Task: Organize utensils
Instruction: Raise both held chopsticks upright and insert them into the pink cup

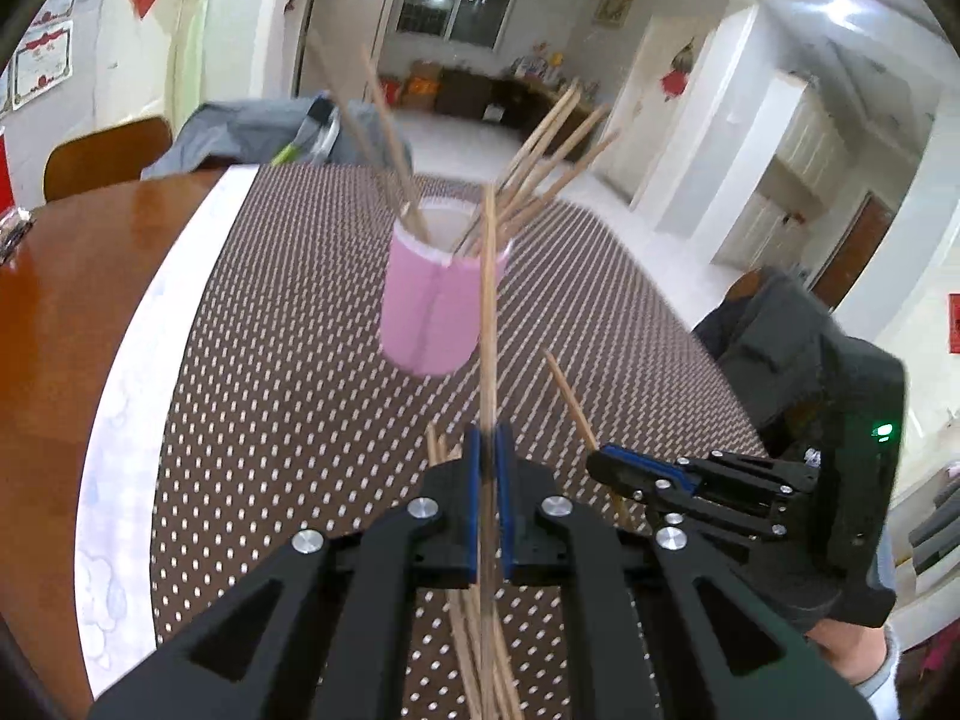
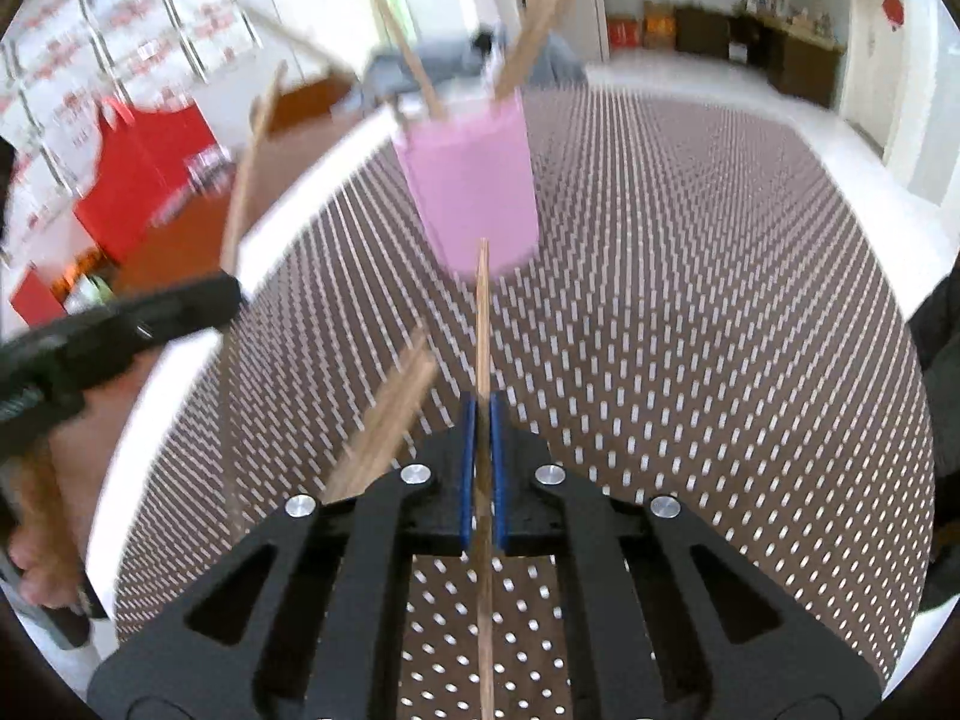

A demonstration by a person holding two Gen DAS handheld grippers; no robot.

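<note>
A pink cup stands on the dotted brown mat and holds several wooden chopsticks. My left gripper is shut on one chopstick that points up toward the cup's rim. More loose chopsticks lie on the mat under it. My right gripper is shut on another chopstick, short of the pink cup. It appears at the right of the left wrist view. The left gripper appears blurred at the left of the right wrist view.
The mat covers a brown wooden table with a white strip along its left side. A chair back and grey cloth stand behind the table. Red bags sit at the left.
</note>
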